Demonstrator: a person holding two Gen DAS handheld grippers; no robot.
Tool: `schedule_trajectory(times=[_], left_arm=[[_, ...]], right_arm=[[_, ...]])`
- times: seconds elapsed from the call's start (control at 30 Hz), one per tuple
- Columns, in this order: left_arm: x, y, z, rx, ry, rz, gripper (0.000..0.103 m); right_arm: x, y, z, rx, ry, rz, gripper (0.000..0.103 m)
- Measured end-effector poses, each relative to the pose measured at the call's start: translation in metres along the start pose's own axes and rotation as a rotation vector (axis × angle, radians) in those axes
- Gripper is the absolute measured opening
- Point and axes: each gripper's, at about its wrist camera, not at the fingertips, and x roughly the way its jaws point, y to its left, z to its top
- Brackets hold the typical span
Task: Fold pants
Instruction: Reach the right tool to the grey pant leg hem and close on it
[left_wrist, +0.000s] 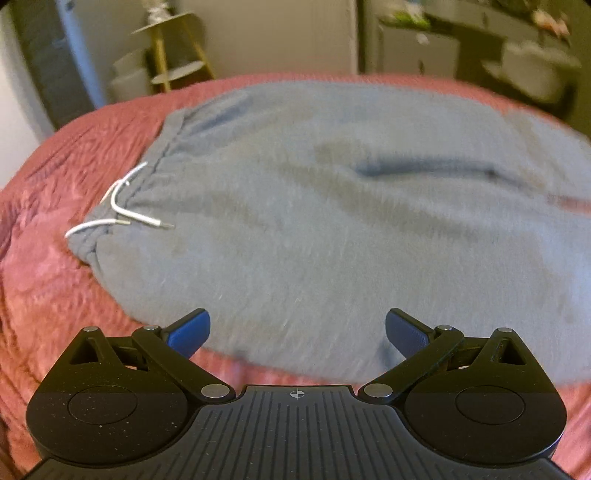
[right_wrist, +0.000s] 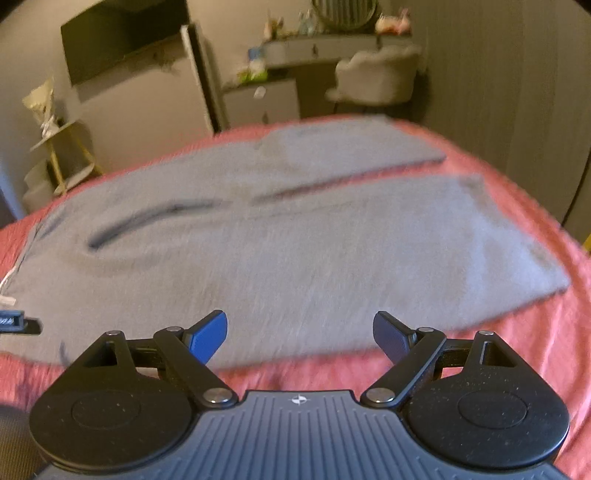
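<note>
1. Flat on a pink bed (left_wrist: 55, 295), grey pants (left_wrist: 332, 229) lie spread, waistband and white drawstring (left_wrist: 122, 206) to the left.
2. Left gripper (left_wrist: 297, 330) hovers at their near edge, fingers released.
3. Right gripper (right_wrist: 299, 332), fingers likewise spread, hangs above the near leg.

Each gripper, left (left_wrist: 297, 334) and right (right_wrist: 300, 334), was matt black plastic with two blue-padded fingers (left_wrist: 190, 332) (right_wrist: 207, 338) on hinged black links. Silver pivot pins (left_wrist: 215, 390) (right_wrist: 217, 395) fastened the links. A ribbed grey-black centre plate (left_wrist: 295, 428) (right_wrist: 299, 432) carried a small white crosshair mark (left_wrist: 296, 394) (right_wrist: 297, 400). Round black discs (left_wrist: 102, 410) (right_wrist: 491, 410) flanked it.
</note>
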Motion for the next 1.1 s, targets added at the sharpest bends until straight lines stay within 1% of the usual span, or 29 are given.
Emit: schedule_trajectory(times=[0.07, 0.1, 0.13, 0.17, 0.2, 0.23, 0.27, 0.33, 0.37, 0.4, 0.43, 0.47, 0.5, 0.57, 0.6, 0.67, 0.73, 0.77, 0.83, 0.87, 0.93, 0.97, 1.0, 1.03, 1.07, 1.1], left_arm=[[-0.005, -0.01, 0.017, -0.074, -0.025, -0.041, 0.103], [-0.007, -0.017, 0.025, -0.104, -0.039, -0.057, 0.103], [-0.009, -0.026, 0.036, -0.138, -0.056, -0.073, 0.103], [-0.008, -0.033, 0.043, -0.159, -0.062, -0.081, 0.103], [-0.006, -0.043, 0.053, -0.185, -0.066, -0.091, 0.103], [-0.003, -0.05, 0.059, -0.201, -0.07, -0.098, 0.103], [0.002, -0.056, 0.063, -0.215, -0.079, -0.101, 0.103], [0.016, -0.062, 0.063, -0.222, -0.113, -0.094, 0.103], [0.024, -0.061, 0.058, -0.213, -0.148, -0.082, 0.103], [0.031, -0.059, 0.051, -0.216, -0.178, -0.054, 0.103], [0.04, -0.055, 0.044, -0.233, -0.21, -0.011, 0.103], [0.048, -0.052, 0.039, -0.257, -0.225, 0.014, 0.103], [0.057, -0.047, 0.039, -0.29, -0.225, 0.011, 0.103], [0.067, -0.04, 0.045, -0.325, -0.232, -0.016, 0.103], [0.071, -0.04, 0.046, -0.333, -0.258, -0.005, 0.103], [0.076, -0.041, 0.044, -0.326, -0.325, 0.053, 0.103], [0.082, -0.047, 0.042, -0.309, -0.353, 0.099, 0.103], [0.084, -0.049, 0.043, -0.307, -0.358, 0.105, 0.103], [0.086, -0.051, 0.043, -0.306, -0.374, 0.095, 0.103], [0.088, -0.053, 0.043, -0.297, -0.376, 0.088, 0.103], [0.093, -0.059, 0.042, -0.269, -0.343, 0.075, 0.103], [0.096, -0.06, 0.043, -0.263, -0.314, 0.07, 0.103], [0.101, -0.061, 0.043, -0.259, -0.295, 0.067, 0.103], [0.103, -0.061, 0.043, -0.254, -0.279, 0.065, 0.103], [0.104, -0.062, 0.042, -0.25, -0.269, 0.067, 0.103], [0.104, -0.062, 0.04, -0.249, -0.263, 0.068, 0.103]], right_arm=[[0.004, -0.004, 0.021, 0.015, -0.036, -0.028, 0.087], [0.015, -0.006, 0.037, 0.019, -0.012, -0.025, 0.087], [0.03, -0.007, 0.052, 0.022, 0.044, -0.016, 0.087], [0.05, -0.009, 0.067, 0.034, 0.124, 0.004, 0.087], [0.073, -0.012, 0.086, 0.066, 0.192, 0.045, 0.087], [0.089, -0.014, 0.1, 0.102, 0.215, 0.06, 0.087], [0.108, -0.017, 0.118, 0.145, 0.227, 0.05, 0.086], [0.143, -0.018, 0.155, 0.193, 0.228, 0.018, 0.086], [0.162, -0.016, 0.173, 0.208, 0.232, 0.006, 0.086], [0.184, -0.014, 0.193, 0.223, 0.242, -0.007, 0.086], [0.206, -0.013, 0.211, 0.24, 0.258, -0.013, 0.086], [0.228, -0.012, 0.228, 0.263, 0.27, -0.02, 0.086], [0.251, -0.01, 0.246, 0.29, 0.277, -0.029, 0.086], [0.293, -0.007, 0.272, 0.338, 0.282, -0.042, 0.086], [0.316, -0.004, 0.285, 0.367, 0.287, -0.052, 0.086], [0.35, 0.004, 0.298, 0.401, 0.293, -0.068, 0.086], [0.383, 0.01, 0.311, 0.409, 0.302, -0.086, 0.086], [0.394, 0.011, 0.314, 0.412, 0.3, -0.099, 0.086], [0.413, 0.011, 0.323, 0.446, 0.278, -0.116, 0.086], [0.42, 0.011, 0.324, 0.468, 0.282, -0.123, 0.086], [0.44, 0.008, 0.324, 0.521, 0.32, -0.139, 0.085], [0.443, 0.006, 0.322, 0.535, 0.316, -0.146, 0.084], [0.446, 0.006, 0.32, 0.54, 0.311, -0.164, 0.08], [0.448, 0.005, 0.317, 0.534, 0.312, -0.186, 0.068], [0.449, 0.006, 0.315, 0.512, 0.313, -0.215, 0.047], [0.448, 0.007, 0.313, 0.474, 0.308, -0.255, 0.035]])
